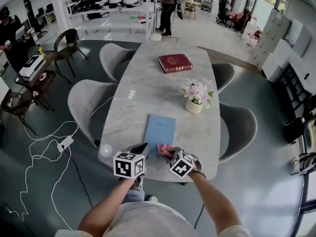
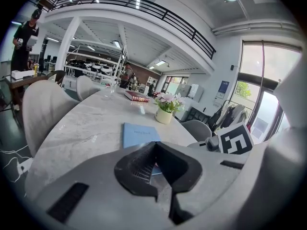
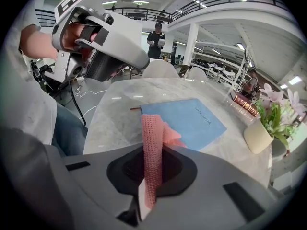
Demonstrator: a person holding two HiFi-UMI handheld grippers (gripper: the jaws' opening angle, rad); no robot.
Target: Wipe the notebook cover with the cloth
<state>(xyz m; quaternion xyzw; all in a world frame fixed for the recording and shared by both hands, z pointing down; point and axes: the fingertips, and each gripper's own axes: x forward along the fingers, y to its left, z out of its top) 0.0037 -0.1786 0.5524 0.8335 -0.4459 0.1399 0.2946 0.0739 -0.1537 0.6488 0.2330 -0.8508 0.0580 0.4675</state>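
Nearest to us are our two forearms, each ending in a marker cube at the table's near end. Our left gripper has its jaws closed tip to tip with nothing between them; its own view shows ribbed dark pads meeting in a point, with a sliver of tabletop visible in the hollow behind them. Our right gripper is clamped on the cloth, a pink knitted strip that, in the right gripper view, stands up out of the closed jaws as a folded band.

We see the notebook lying flat and closed just beyond both grippers, a thin pale-blue rectangle. From the head view the cloth overlaps its near right corner; we cannot tell how firmly it presses.

Beyond the notebook, a cream pot of pink flowers stands to its right, and a thick red book lies well apart at the far end. Nothing sits between the grippers and the notebook. Grey shell chairs ring the oval marble-patterned top, and a white power strip with looping cables lies on the floor at left.

Only the right gripper view shows the left gripper from the side, gripped in a hand.
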